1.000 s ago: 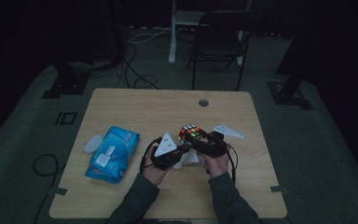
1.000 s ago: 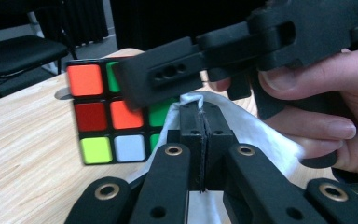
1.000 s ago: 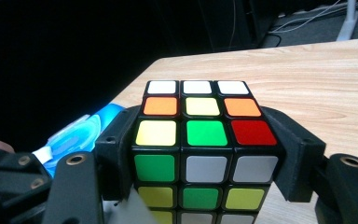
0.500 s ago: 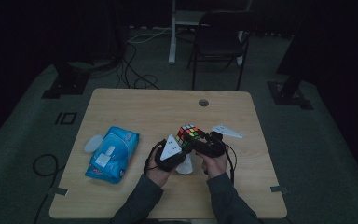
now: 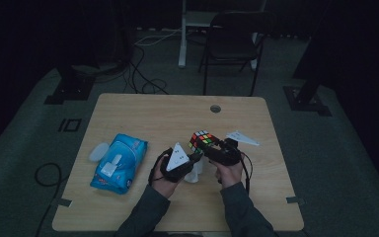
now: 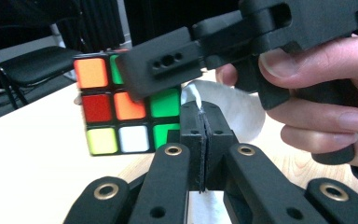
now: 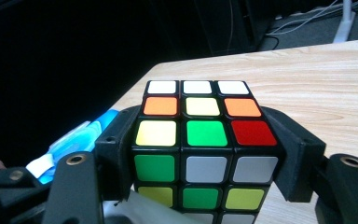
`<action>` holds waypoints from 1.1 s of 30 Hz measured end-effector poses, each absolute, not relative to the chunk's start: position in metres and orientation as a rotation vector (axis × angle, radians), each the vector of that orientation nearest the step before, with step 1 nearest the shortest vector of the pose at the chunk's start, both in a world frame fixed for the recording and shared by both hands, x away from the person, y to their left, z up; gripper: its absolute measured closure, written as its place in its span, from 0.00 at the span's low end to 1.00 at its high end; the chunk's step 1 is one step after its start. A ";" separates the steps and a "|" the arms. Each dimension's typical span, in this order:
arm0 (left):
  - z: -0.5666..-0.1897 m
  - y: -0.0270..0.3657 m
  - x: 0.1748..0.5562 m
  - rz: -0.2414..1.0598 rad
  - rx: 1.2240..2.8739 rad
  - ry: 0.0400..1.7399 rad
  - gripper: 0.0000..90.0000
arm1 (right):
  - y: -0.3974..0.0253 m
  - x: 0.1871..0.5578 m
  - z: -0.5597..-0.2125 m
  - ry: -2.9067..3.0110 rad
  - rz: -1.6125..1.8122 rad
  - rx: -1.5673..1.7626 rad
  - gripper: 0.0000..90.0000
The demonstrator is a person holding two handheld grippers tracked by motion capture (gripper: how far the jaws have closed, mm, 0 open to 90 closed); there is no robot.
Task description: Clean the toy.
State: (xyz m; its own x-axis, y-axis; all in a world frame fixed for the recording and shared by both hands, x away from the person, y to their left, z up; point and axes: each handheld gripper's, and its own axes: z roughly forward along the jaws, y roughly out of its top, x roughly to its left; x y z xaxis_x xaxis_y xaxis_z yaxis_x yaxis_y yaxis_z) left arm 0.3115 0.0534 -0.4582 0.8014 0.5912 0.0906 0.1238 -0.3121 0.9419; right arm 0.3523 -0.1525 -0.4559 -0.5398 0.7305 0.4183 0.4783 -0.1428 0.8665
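- The right claw (image 7: 205, 154) has the puzzle cube (image 7: 204, 140) clamped between its two jaws, one pressed on each side face; seen from above, the cube (image 5: 202, 140) is held up near the middle of the table (image 5: 143, 111).
- The left claw (image 6: 204, 135) is fully closed, jaws pressed flat together, with a thin edge of a white tissue (image 6: 235, 105) pinched between the tips. From above, the tissue (image 5: 196, 172) hangs between the two hands, just below the cube.
- Judging by this, the work is wiping the cube with the tissue. Both pickups look done: cube gripped, tissue gripped.
- The tissue sits just beside and under the cube's lower edge; whether it is actually touching a face I cannot tell.
- What seems left is the rubbing itself, across the faces, then setting both things down.
- A blue pack of wipes (image 5: 120, 162) lies on the left side of the table, well apart from the hands.
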 end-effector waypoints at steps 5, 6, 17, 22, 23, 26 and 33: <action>-0.454 0.060 0.311 0.526 1.843 0.549 1.00 | -0.156 0.353 -0.459 1.906 1.731 1.389 0.38; -0.452 0.062 0.312 0.531 1.837 0.553 1.00 | -0.157 0.352 -0.462 1.919 1.721 1.387 0.38; -0.434 0.081 0.320 0.594 1.750 0.610 1.00 | -0.154 0.339 -0.475 2.028 1.643 1.325 0.38; -0.426 0.091 0.323 0.631 1.712 0.637 1.00 | -0.147 0.328 -0.487 2.127 1.585 1.269 0.38; -0.424 0.093 0.324 0.636 1.708 0.643 1.00 | -0.145 0.326 -0.489 2.142 1.578 1.266 0.38; -0.421 0.098 0.325 0.652 1.685 0.662 1.00 | -0.141 0.323 -0.494 2.175 1.559 1.250 0.38; -0.421 0.099 0.325 0.659 1.678 0.666 1.00 | -0.133 0.319 -0.500 2.240 1.543 1.221 0.38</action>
State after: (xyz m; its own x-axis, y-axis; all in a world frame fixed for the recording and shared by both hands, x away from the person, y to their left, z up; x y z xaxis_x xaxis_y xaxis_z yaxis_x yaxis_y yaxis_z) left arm 0.3249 0.0992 -0.4206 0.6804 0.7288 0.0766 0.0849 -0.1823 0.9796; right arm 0.3186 -0.1331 -0.5002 -0.6540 0.6937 0.3018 0.5291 0.1343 0.8379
